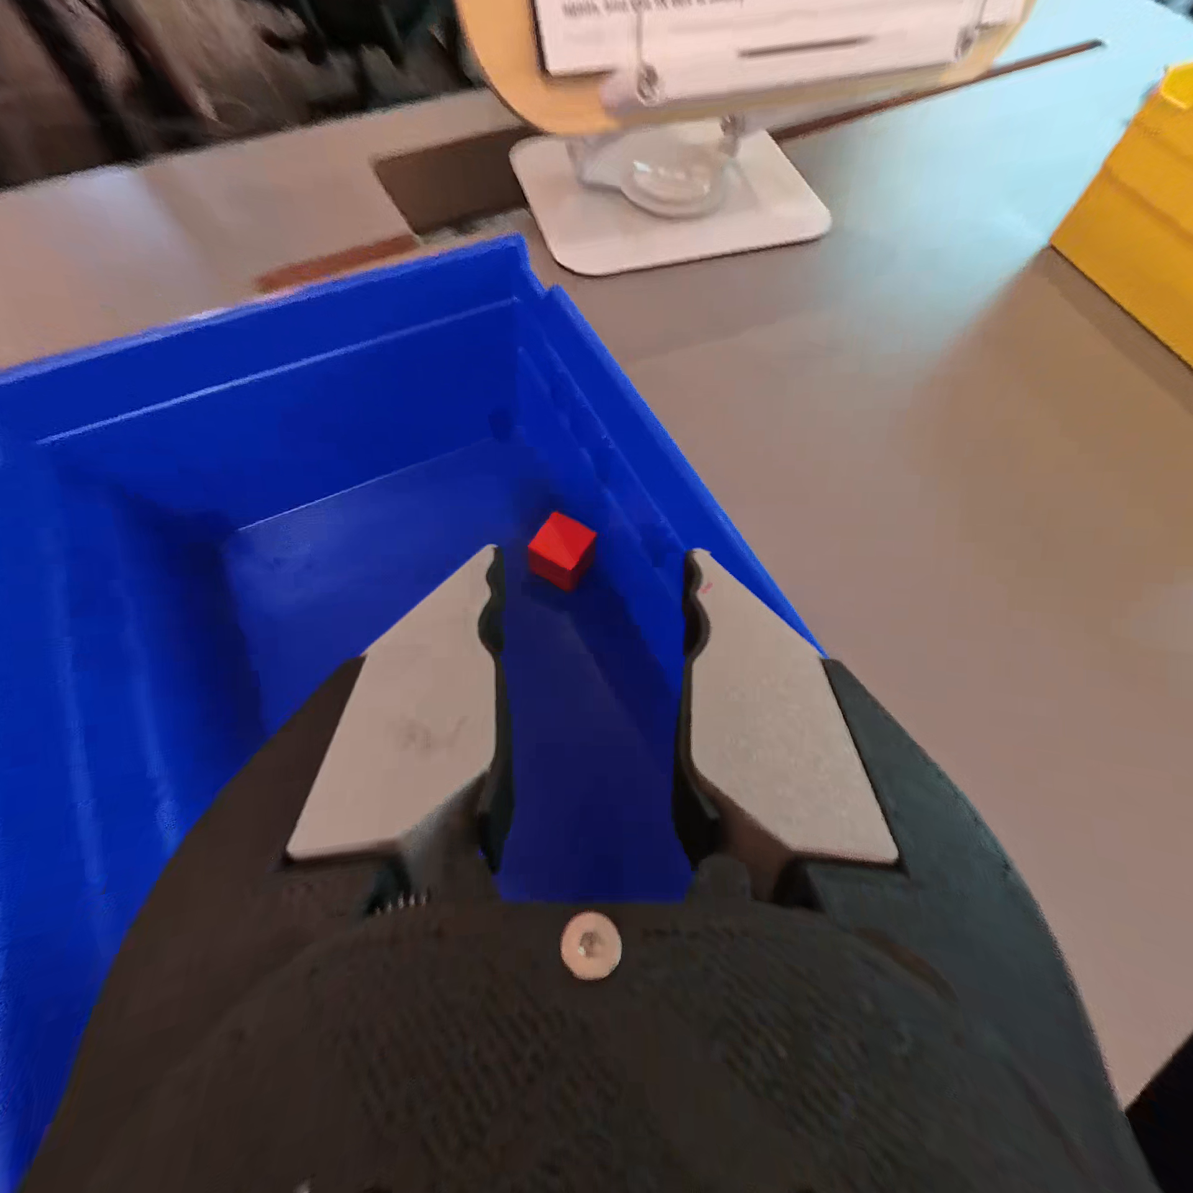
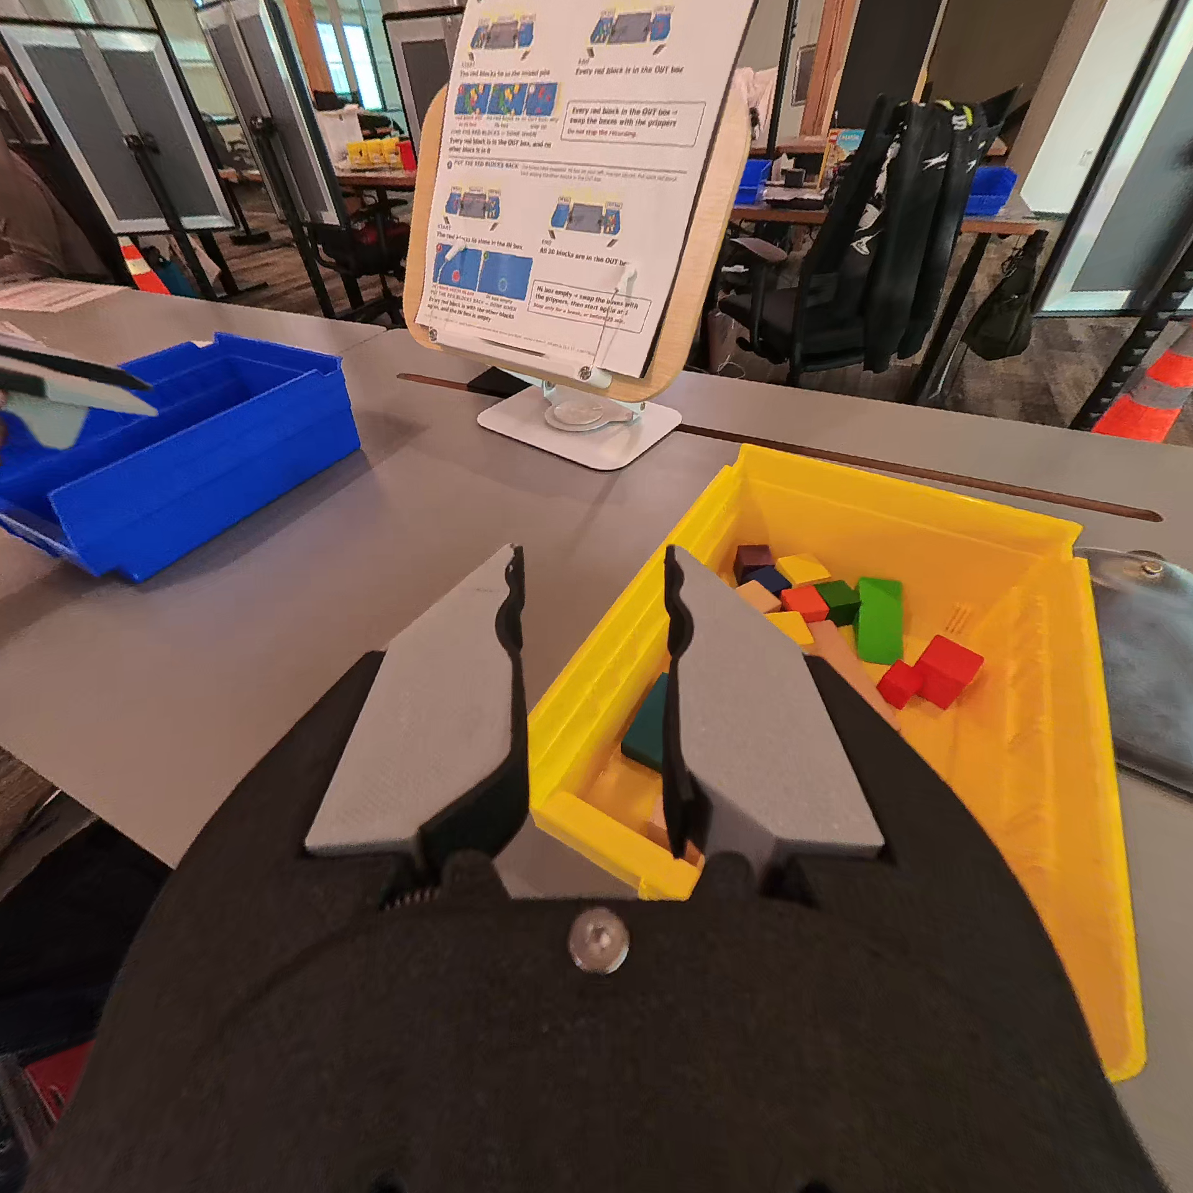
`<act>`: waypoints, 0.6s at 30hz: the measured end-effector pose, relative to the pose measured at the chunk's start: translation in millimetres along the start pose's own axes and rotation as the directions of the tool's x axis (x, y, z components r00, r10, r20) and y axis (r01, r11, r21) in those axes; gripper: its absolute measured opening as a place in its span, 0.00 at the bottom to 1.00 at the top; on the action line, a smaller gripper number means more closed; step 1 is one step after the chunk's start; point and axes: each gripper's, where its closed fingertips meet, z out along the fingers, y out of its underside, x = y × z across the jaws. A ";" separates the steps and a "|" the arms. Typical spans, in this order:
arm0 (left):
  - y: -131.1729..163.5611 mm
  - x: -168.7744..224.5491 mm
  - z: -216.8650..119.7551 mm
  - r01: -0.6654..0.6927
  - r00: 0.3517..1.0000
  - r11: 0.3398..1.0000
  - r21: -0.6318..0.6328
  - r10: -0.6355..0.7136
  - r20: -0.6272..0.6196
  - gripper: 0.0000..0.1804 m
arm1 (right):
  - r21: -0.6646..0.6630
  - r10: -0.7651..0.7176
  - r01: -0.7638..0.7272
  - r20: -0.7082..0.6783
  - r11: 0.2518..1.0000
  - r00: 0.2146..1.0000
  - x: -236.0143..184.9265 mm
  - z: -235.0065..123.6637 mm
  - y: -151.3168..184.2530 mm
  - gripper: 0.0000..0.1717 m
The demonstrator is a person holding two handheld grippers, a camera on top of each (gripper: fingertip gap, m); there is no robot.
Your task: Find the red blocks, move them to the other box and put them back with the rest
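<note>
Blue box [image 1: 193, 452] floor: red block [image 1: 560, 550] just beyond open L gripper [image 1: 591, 556].

Bins: two. One blue bin [image 1: 193, 413], under the left gripper [image 1: 591, 558]; one yellow bin [image 2: 904, 510], just right of the right gripper [image 2: 591, 555].

Grippers: two, each with two fingers set apart, nothing between them.

Red cubes in the blue bin: one [image 1: 560, 550], just ahead of the left fingertips.

Blocks in the yellow bin, right of the right gripper, as far as visible: red, two [image 2: 936, 671]; green, two [image 2: 868, 613]; yellow, two [image 2: 804, 569]; orange, one [image 2: 804, 601]; purple, one; dark blue, one; teal, one [image 2: 649, 726]; tan, at least two. Others may be hidden behind the finger.

Document stands: one [image 2: 581, 413], ahead of both grippers.
</note>
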 end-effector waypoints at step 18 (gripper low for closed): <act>48.3 -21.8 74.0 0.010 0.988 0.939 -0.344 -0.061 -0.138 0.25 | -0.041 -0.010 0.010 0.008 0.999 1.000 -3.0 6.6 9.1 0.24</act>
